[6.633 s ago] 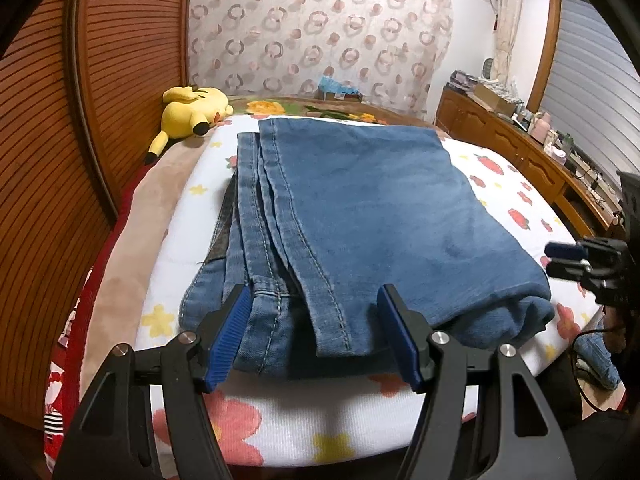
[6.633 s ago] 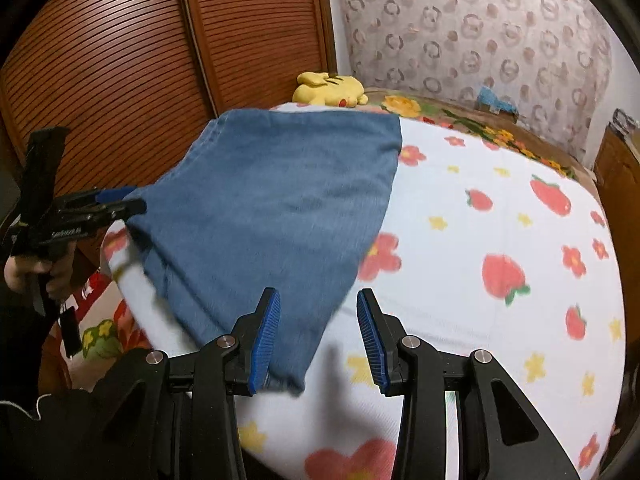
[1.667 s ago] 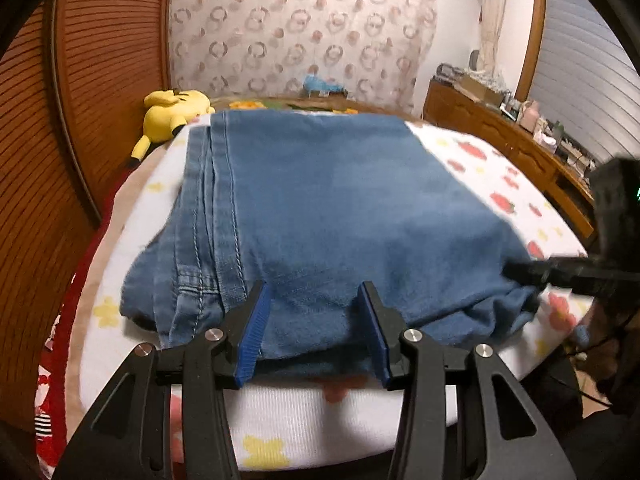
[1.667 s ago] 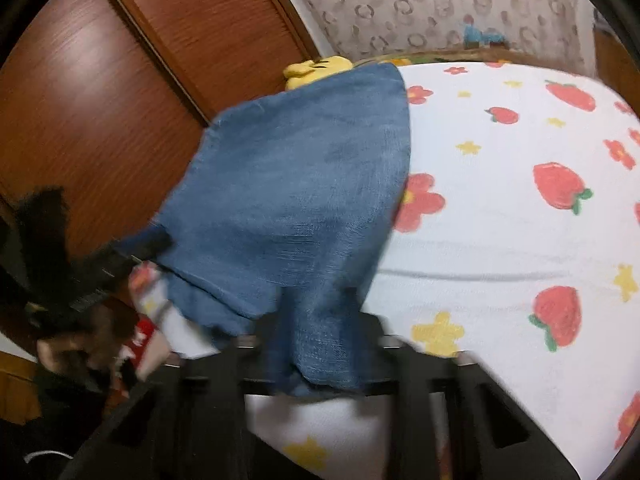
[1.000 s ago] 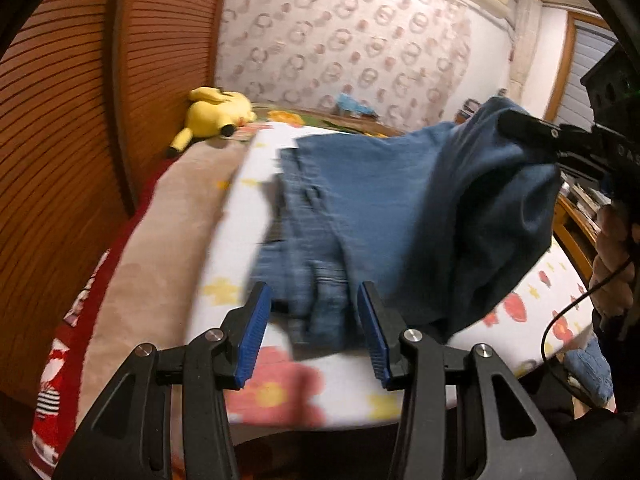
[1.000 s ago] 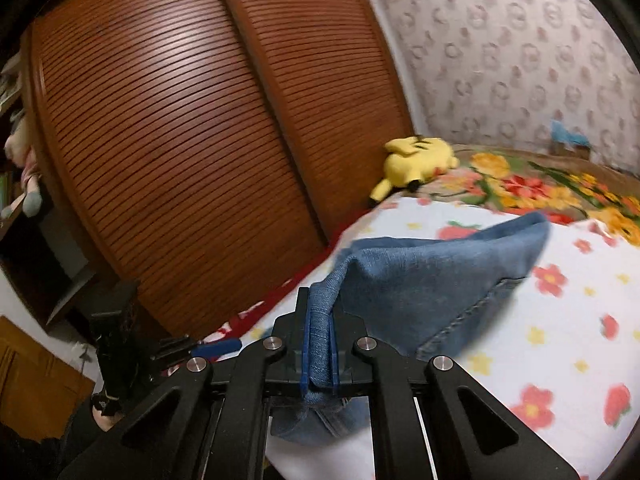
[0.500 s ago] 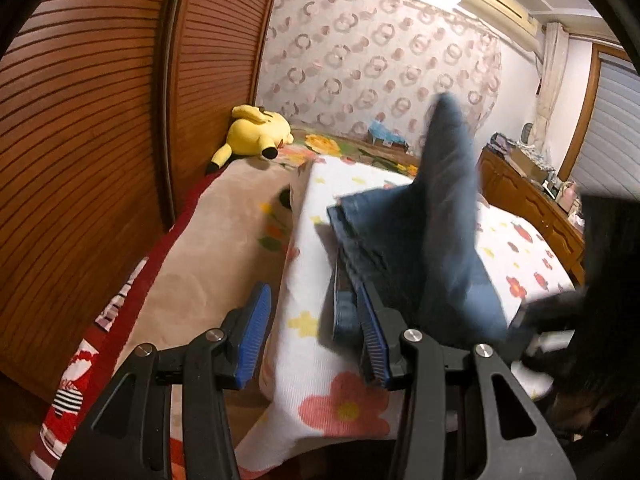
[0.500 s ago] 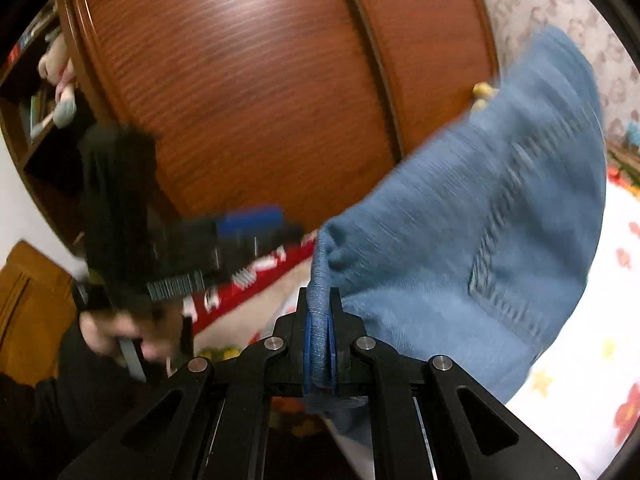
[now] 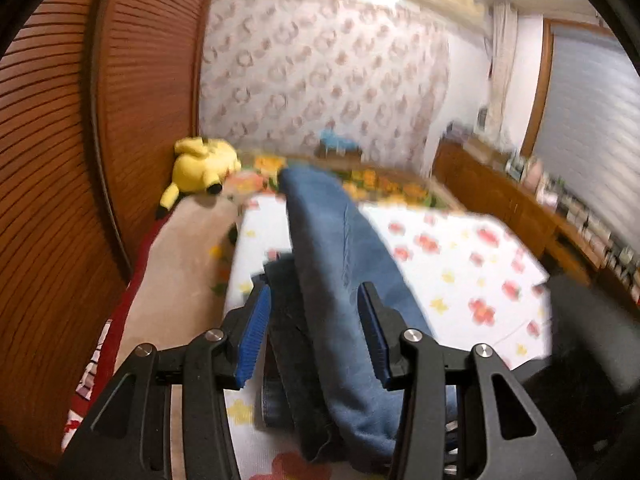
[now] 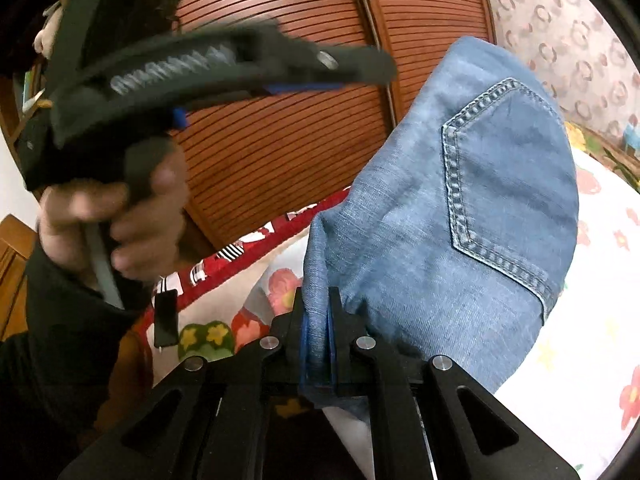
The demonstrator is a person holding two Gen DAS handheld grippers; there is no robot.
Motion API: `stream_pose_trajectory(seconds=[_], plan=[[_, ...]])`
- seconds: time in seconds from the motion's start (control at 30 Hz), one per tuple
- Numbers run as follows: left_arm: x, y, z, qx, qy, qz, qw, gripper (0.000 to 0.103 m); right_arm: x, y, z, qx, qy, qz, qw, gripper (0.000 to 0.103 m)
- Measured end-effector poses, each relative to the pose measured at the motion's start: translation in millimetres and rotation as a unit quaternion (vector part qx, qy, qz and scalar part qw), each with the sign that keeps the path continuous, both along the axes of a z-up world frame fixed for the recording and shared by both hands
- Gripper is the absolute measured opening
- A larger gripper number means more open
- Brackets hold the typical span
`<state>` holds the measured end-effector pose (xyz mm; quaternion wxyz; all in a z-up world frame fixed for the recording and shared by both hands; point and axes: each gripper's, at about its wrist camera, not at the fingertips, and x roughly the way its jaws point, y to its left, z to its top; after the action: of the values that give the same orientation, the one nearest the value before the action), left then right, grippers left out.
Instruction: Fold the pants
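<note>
Your bed (image 9: 460, 248) carries the jeans (image 9: 332, 264), folded over along its left side. Your right tongs (image 10: 317, 344) are opening, a denim edge still pinched between them. Your left tongs (image 9: 316, 332) stand released, straddling the denim.

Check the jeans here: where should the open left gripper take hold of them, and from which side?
Best guess: the near end of the jeans, on the thick stacked edge lying between the left gripper pads. Come in from the bed's near edge, along the fold, so both pads straddle all layers. The right gripper, its jaws just opening, has the adjoining edge between them, so gripping alongside should keep the fold even.
</note>
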<state>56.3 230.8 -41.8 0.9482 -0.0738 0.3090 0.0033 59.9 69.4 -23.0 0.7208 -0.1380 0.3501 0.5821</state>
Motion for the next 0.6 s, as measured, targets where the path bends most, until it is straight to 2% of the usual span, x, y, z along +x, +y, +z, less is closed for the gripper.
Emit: stream_pose_trajectory(seconds=[0.1,0.17,0.23,0.4,0.57,0.6], plan=[[15.8,-1.4,-23.2,0.027,0.045,0.007,0.9986,0.046,1.6,-14.7,13.9,0.008,-0.011,-0.004,1.000,0.020],[19.2,2.2,-35.1,0.038,0.063,0.016,0.9972,0.046,-3.6,-19.0,20.1,0.010,-0.019,-0.008,1.000,0.033],[19.1,7.4,-45.6,0.036,0.076,0.023,0.9962,0.046,-8.2,-26.6,28.6,0.018,-0.029,-0.012,0.999,0.042],[17.6,16.4,-59.9,0.027,0.089,0.030,0.9952,0.046,-6.0,-48.8,46.8,0.040,-0.050,-0.043,0.997,0.042],[14.2,18.0,-55.6,0.015,0.076,0.022,0.9967,0.047,9.8,-54.7,48.5,0.030,-0.065,-0.089,0.993,0.043],[13.1,19.4,-53.5,0.013,0.071,0.023,0.9971,0.053,14.4,-52.7,46.5,0.028,-0.068,-0.097,0.993,0.045]])
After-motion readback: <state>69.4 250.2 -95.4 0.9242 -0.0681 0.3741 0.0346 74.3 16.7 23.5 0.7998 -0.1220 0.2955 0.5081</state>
